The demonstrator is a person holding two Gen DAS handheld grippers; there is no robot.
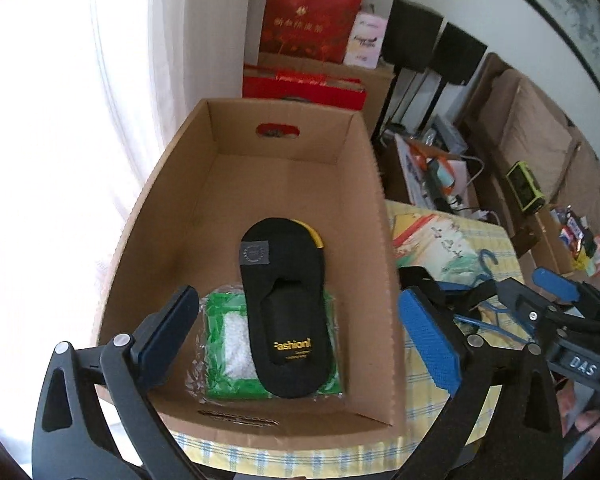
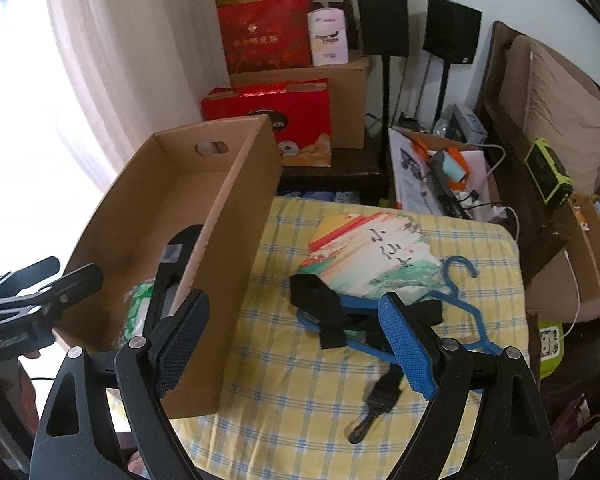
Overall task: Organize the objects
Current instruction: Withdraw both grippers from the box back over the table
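Both hand-held grippers stand wide apart with nothing between their pads. Left hand-held gripper (image 1: 296,340) hangs over the near end of the open cardboard box (image 1: 380,264), its jaws empty. Inside the box a black sock pack (image 1: 288,312) printed "Fashion" lies on top of a green-edged clear packet (image 1: 228,344) of white material, both at the near end of the box floor; the far end of the box is bare. Right hand-held gripper (image 2: 296,340) hovers above the bench (image 2: 284,380), which is covered by a yellow checked cloth, just right of the box. Beneath it lies a blue hanger (image 2: 460,300) with a black strap (image 2: 320,304) tangled across it, and a black clip (image 2: 376,404) rests on the cloth nearby. A colourful printed card (image 2: 372,248) lies beyond the hanger, partly under it.
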